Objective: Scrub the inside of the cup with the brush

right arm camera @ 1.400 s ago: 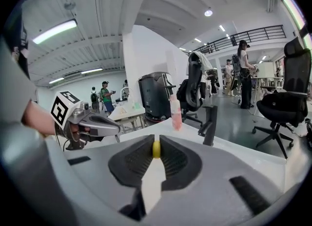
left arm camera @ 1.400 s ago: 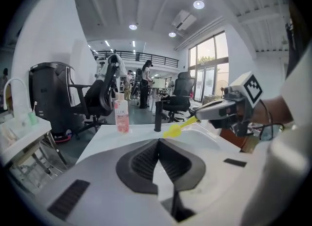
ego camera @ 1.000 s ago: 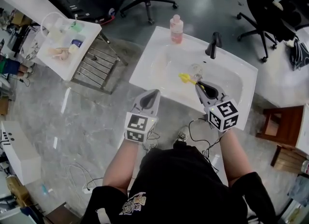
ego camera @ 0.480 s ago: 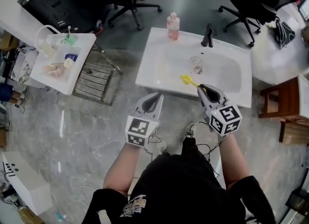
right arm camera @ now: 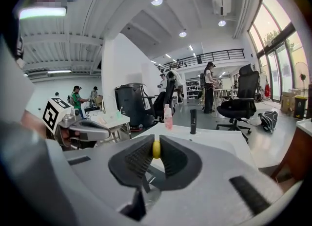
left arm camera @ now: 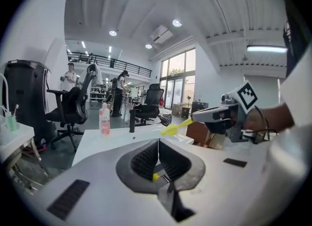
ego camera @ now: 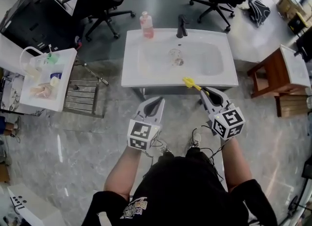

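Observation:
A clear cup (ego camera: 175,56) sits in the white sink (ego camera: 136,71) near the middle of the basin. My right gripper (ego camera: 205,91) is shut on the handle of a yellow brush (ego camera: 190,83), whose head hangs at the sink's front edge. In the right gripper view the yellow brush handle (right arm camera: 156,148) is pinched between the jaws. My left gripper (ego camera: 156,100) is shut and empty, held in front of the sink over the floor. The left gripper view shows the brush (left arm camera: 174,127) sticking out of the right gripper (left arm camera: 197,117). Both grippers are apart from the cup.
A pink bottle (ego camera: 146,24) and a black faucet (ego camera: 182,25) stand at the sink's back rim. A white side table (ego camera: 29,96) with toiletries and a metal rack (ego camera: 84,93) are at the left. A wooden stool (ego camera: 275,76) stands at the right. Office chairs stand behind.
Both grippers have drawn back from the sink toward me. The brush head was over the basin near the cup and is now at the sink's front edge. The sink looks farther away.

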